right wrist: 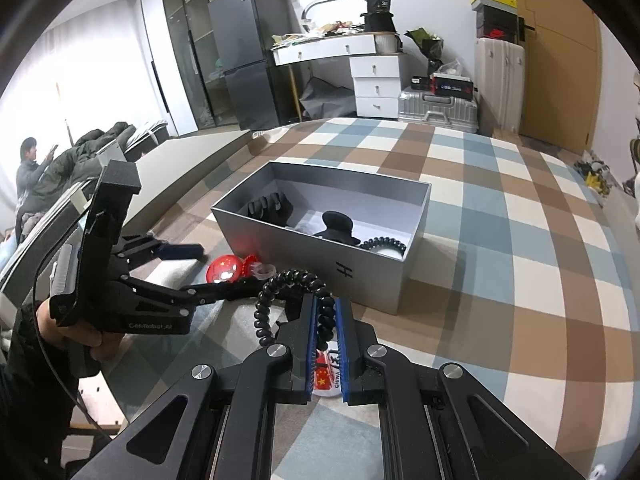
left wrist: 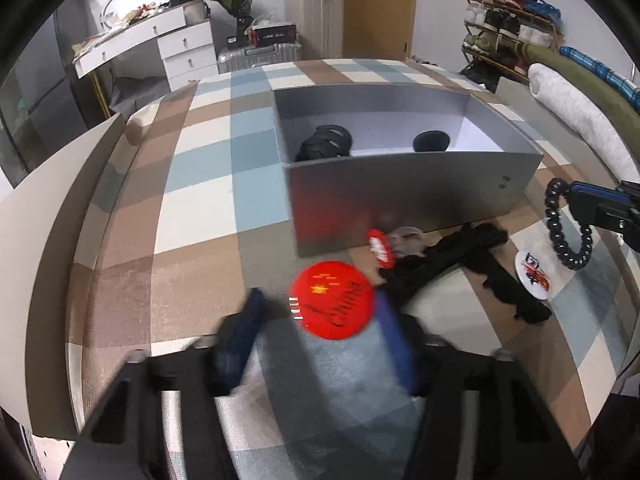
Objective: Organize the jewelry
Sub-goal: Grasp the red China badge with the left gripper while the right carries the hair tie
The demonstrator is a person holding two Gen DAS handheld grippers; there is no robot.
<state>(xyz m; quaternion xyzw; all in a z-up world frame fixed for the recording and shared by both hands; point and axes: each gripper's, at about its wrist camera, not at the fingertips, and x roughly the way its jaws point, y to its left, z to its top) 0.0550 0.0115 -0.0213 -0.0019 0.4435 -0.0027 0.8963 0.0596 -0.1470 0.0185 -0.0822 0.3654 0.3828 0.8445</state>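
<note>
A round red badge (left wrist: 332,300) lies on the checked cloth in front of the grey box (left wrist: 400,200). My left gripper (left wrist: 318,300) straddles it. One blue finger (left wrist: 390,332) meets the badge's edge and a strip of cloth shows beside the other; the picture is blurred. The right wrist view shows the same badge (right wrist: 224,270) inside that left gripper (right wrist: 228,268). My right gripper (right wrist: 328,304) is shut on a black bead bracelet (right wrist: 296,280), holding it above the cloth near the box's (right wrist: 360,272) front corner. The left wrist view shows the bracelet (left wrist: 560,232) hanging from the right gripper (left wrist: 576,200).
A white badge (left wrist: 532,276) lies under the right gripper. A small red piece (left wrist: 380,248), a clear ring (left wrist: 408,236) and black lace (left wrist: 472,264) sit against the box front. Inside the box are black items and a coiled bracelet (right wrist: 382,244). A person (right wrist: 30,164) sits far left.
</note>
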